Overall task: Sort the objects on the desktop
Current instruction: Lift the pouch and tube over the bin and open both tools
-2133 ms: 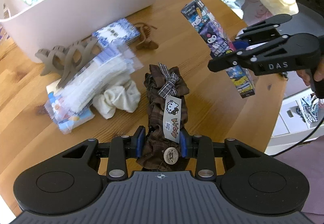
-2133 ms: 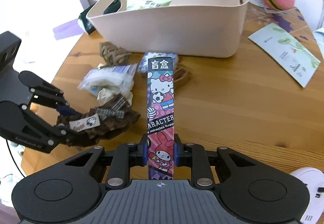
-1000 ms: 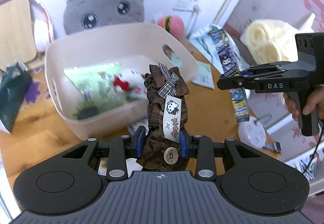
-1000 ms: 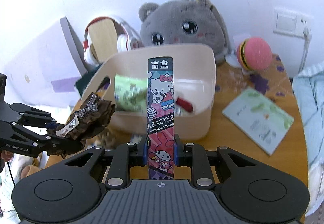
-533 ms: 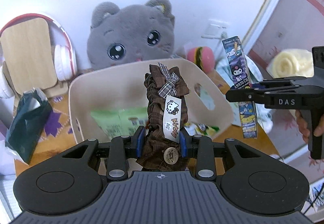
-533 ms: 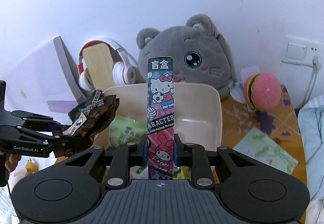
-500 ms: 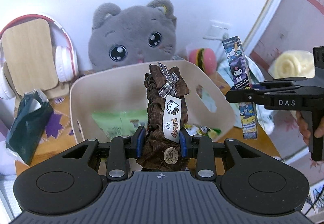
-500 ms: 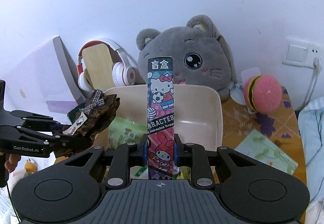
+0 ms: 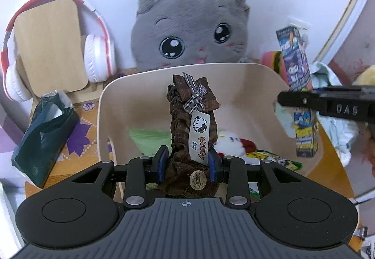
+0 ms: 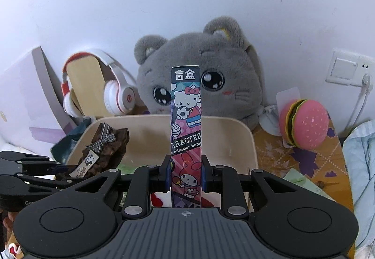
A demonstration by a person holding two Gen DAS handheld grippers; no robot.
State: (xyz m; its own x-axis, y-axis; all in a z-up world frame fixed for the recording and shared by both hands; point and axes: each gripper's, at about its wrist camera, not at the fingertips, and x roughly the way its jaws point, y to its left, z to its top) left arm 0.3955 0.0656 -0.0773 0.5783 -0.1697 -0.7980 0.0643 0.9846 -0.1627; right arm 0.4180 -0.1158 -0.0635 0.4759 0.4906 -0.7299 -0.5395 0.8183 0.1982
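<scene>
Left wrist view: left tongs (image 9: pixel 186 166) clamp a brown scrunchie (image 9: pixel 189 127) above the beige bin (image 9: pixel 253 76); right tongs (image 10: pixel 185 175) clamp an upright blind box (image 10: pixel 186 132) over that bin.

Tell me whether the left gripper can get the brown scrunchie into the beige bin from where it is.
Probably yes. The left gripper holds the brown scrunchie right before the beige bin, whose top is open; nothing stands between, and the right gripper is off to the side.

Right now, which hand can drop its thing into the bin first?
Probably the left. The left gripper holds the brown scrunchie over the beige bin. The right gripper holds the Hello Kitty blind box at the bin's near edge; over it or short of it is unclear.
</scene>
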